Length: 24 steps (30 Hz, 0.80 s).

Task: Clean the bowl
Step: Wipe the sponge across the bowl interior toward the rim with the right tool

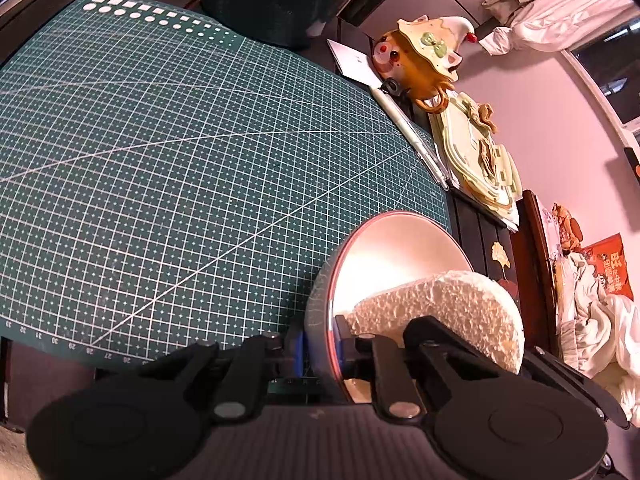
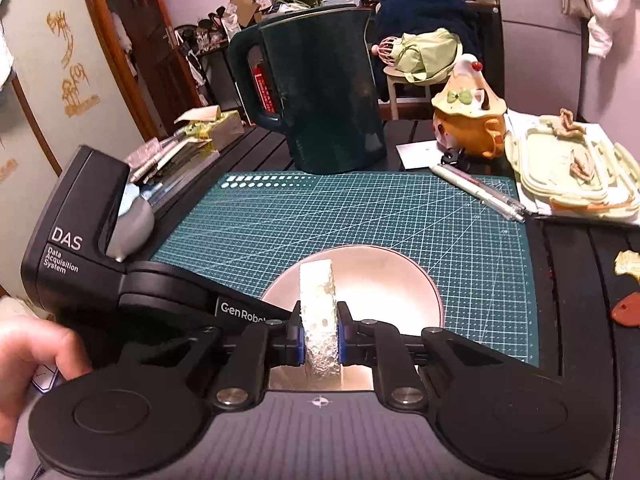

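Cluttered counter under a green cutting mat point(image 2: 360, 208); bowl point(image 2: 384, 280) sits at the mat's near edge, dead ahead at 12 o'clock of the right tongs point(image 2: 320, 336), which pinch a white sponge point(image 2: 318, 300) upright, long axis pointing into the bowl. Left tongs point(image 1: 320, 348) clamp the bowl's rim at its 9 o'clock side, tilting it. Sponge already over the bowl's inside; judged next: scrub.

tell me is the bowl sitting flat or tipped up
Tipped up. The left gripper is shut on the bowl rim, so its inside faces sideways toward the sponge held in the right gripper.
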Motion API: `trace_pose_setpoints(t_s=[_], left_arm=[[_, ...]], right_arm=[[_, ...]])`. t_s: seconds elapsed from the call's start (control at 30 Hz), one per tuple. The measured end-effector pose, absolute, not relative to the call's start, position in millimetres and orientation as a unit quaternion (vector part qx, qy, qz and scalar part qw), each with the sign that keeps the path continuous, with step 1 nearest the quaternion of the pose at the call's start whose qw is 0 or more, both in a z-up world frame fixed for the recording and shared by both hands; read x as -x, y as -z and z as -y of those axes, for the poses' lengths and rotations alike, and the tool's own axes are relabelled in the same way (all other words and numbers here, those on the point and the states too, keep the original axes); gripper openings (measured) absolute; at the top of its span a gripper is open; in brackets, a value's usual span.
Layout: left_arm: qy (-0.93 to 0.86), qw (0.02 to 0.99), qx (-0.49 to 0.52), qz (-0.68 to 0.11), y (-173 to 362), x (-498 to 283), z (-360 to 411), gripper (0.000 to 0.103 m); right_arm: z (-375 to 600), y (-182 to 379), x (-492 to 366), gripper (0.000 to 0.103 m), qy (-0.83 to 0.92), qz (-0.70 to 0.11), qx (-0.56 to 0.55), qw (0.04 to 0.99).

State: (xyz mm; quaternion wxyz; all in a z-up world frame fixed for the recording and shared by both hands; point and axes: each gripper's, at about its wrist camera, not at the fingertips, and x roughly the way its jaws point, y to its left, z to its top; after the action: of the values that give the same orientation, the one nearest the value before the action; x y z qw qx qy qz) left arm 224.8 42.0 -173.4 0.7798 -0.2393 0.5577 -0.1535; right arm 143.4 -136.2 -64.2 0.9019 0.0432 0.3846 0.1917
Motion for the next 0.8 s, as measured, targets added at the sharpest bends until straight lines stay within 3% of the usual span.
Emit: trace_pose_setpoints(t_s=[0.37, 0.53, 0.8], left_arm=[[0.159, 0.789, 0.215, -0.554, 187, -234, -49, 0.017], [0.159, 0.789, 0.214, -0.554, 195, -240, -49, 0.017], [0.161, 0.789, 0.211, -0.554, 207, -250, -61, 0.017]], right_arm=[[159, 71, -160, 0.012, -0.170, -0.422, -0.120, 0.882], [166, 57, -164, 0.012, -0.112, -0.425, -0.091, 0.894], [182, 23, -147, 0.012, -0.125, -0.344, -0.106, 0.925]])
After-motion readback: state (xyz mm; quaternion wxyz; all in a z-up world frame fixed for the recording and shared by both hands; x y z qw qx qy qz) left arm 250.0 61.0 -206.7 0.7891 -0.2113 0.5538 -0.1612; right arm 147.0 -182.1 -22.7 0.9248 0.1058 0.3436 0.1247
